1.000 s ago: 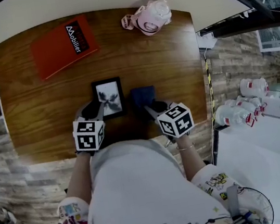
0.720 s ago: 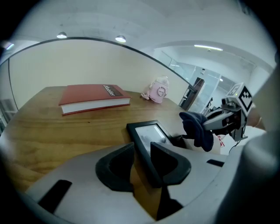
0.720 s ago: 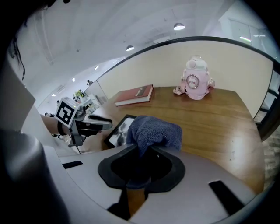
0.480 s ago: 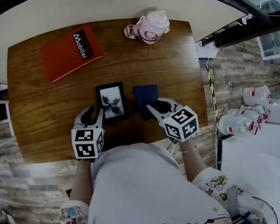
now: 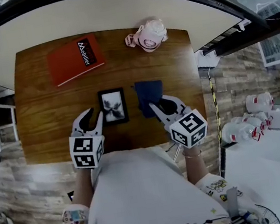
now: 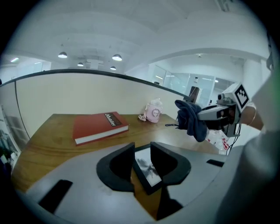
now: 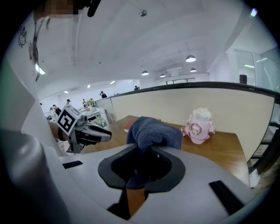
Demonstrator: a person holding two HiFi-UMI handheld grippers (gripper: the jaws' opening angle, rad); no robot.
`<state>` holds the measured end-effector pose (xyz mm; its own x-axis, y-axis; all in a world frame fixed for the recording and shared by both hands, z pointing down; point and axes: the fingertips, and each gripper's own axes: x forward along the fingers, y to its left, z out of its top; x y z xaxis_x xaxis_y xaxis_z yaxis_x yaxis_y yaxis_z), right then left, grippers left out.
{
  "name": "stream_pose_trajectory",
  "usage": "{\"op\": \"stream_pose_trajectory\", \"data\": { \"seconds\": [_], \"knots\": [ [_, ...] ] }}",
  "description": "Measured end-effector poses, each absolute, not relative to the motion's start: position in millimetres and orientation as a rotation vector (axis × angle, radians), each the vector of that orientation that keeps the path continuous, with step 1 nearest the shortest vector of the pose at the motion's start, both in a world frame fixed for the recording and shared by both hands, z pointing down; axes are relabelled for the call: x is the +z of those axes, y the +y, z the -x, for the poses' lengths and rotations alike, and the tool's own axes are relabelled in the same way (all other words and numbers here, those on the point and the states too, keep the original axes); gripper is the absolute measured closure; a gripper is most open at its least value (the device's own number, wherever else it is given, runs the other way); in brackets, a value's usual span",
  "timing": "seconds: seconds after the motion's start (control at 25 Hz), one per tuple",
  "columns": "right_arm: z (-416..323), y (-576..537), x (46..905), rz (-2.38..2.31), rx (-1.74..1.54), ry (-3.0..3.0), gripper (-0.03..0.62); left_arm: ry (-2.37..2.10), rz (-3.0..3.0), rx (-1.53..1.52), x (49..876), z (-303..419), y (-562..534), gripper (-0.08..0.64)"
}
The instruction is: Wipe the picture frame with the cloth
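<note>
Grey left gripper (image 5: pixel 94 114) tilts down, clamping picture frame (image 5: pixel 113 106).

Wood, cloth and card, mostly matt.
The surface (image 5: pixel 48 128) is smooth grained wood; the cloth (image 5: pixel 150 91) is nubbly dark-blue terry; the picture frame (image 5: pixel 113 106) is matt black round a glossy pane; the red book (image 5: pixel 75 58) has a smooth cover.
</note>
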<state>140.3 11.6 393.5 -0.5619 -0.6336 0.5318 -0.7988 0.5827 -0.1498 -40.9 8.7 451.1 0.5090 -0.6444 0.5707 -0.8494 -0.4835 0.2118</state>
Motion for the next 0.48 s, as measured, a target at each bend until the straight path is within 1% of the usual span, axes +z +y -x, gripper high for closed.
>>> {"op": "stream_pose_trajectory", "data": {
  "seconds": [0.48],
  "knots": [
    [-132.4,6.1,325.7,-1.253,0.304,-2.556,0.547,-1.356,-2.398,0.404,365.9,55.8,9.6,0.465]
  ]
}}
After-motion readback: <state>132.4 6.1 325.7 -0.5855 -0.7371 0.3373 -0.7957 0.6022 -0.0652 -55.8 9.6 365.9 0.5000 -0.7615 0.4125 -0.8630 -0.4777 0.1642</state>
